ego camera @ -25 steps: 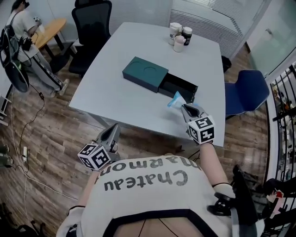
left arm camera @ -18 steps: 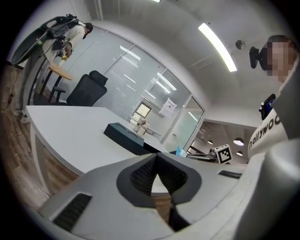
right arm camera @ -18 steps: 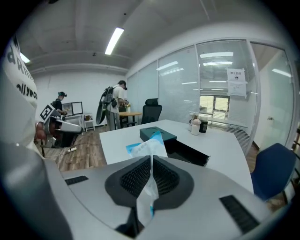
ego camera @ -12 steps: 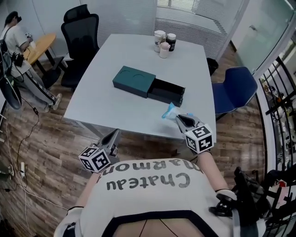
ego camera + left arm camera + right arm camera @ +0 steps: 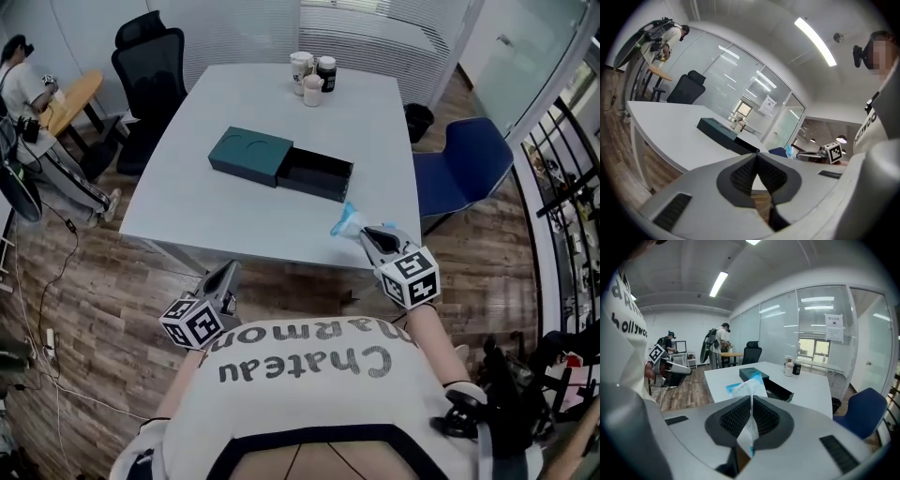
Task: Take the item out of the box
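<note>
A dark teal box point(image 5: 250, 156) lies on the white table point(image 5: 225, 211), its black drawer point(image 5: 316, 175) pulled out to the right. My right gripper point(image 5: 366, 234) is shut on a light blue and white packet point(image 5: 346, 221), held over the table's near right edge; in the right gripper view the packet point(image 5: 748, 391) sticks up between the pressed pads. My left gripper point(image 5: 225, 277) hangs below the table's near edge, shut with nothing in it; its pads point(image 5: 750, 173) touch. The box point(image 5: 717, 128) shows far ahead of it.
Cups and a dark jar point(image 5: 312, 75) stand at the table's far end. A black office chair point(image 5: 150, 66) stands at the far left, a blue chair point(image 5: 461, 173) at the right. A person point(image 5: 28, 103) sits at a small wooden table far left. Cables lie on the wood floor.
The right gripper has drawn the packet back toward me and away from the drawer. My head has shifted, so the table sits farther up the view. The left gripper has stayed put.
</note>
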